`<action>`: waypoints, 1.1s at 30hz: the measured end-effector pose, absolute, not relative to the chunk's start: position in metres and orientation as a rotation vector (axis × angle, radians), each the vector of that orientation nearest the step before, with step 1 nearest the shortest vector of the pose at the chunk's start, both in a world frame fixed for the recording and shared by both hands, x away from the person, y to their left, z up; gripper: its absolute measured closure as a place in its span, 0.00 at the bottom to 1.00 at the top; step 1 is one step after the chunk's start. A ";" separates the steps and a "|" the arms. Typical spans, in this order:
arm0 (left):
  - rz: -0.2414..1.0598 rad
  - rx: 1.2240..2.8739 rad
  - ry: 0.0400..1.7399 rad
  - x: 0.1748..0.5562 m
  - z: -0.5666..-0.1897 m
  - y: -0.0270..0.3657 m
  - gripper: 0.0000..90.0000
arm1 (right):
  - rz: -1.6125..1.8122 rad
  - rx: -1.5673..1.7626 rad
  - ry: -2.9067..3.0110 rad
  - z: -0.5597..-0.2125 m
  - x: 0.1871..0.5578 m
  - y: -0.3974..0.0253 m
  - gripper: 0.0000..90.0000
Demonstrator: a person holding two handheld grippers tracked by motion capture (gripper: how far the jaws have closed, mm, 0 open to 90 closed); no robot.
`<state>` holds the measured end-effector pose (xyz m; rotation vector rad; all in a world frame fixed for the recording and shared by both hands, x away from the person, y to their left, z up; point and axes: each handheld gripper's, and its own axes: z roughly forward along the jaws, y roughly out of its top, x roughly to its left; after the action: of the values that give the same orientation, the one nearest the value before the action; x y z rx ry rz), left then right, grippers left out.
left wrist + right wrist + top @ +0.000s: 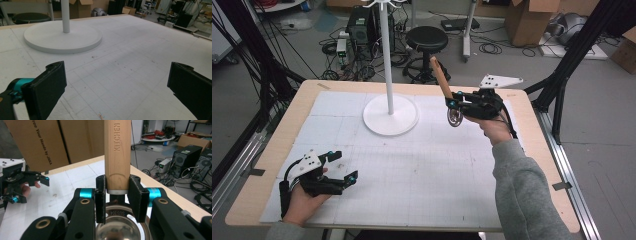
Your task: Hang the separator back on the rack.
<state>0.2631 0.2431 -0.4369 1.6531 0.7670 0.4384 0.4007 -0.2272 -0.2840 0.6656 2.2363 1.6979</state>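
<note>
High view: the right gripper (pixel 455 106) pinches a wooden-handled ladle (pixel 443 82) just right of the white stand (pixel 390 111) — handle up, bowl down. The left gripper (pixel 343 172) is much farther away.

Left gripper view: jaws spread wide, holding nothing.

Right gripper view: jaws squeeze the handle's bottom end.

You work under even, fairly bright overhead light; the white counter (pixel 422 165) shows soft, faint shadows, palest beside the stand's base (pixel 390 115). In the high view everything looks slightly soft and low in detail. In the left gripper view your near claw pads (pixel 47 87) blur while the far room stays clearer, and straight edges bow toward the corners. In the right gripper view the steel bowl (pixel 120 230) carries dull glare.
</note>
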 end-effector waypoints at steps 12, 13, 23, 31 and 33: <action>0.449 1.644 0.766 0.262 -0.436 0.243 0.03 | 1.711 0.664 2.222 -0.279 0.405 -0.224 0.78; 0.449 1.643 0.766 0.262 -0.436 0.243 0.03 | 1.713 0.664 2.220 -0.278 0.406 -0.223 0.78; 0.444 1.649 0.766 0.260 -0.436 0.245 0.03 | 1.702 0.639 2.221 -0.269 0.409 -0.212 0.78; 0.454 1.645 0.775 0.257 -0.436 0.249 0.03 | 1.725 0.643 2.199 -0.265 0.416 -0.205 0.78; 0.451 1.640 0.779 0.257 -0.436 0.250 0.03 | 1.728 0.642 2.196 -0.264 0.418 -0.203 0.78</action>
<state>0.2568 0.2497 -0.4364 1.6400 0.7787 0.4507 0.4176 -0.2034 -0.2643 0.6415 2.1964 1.7281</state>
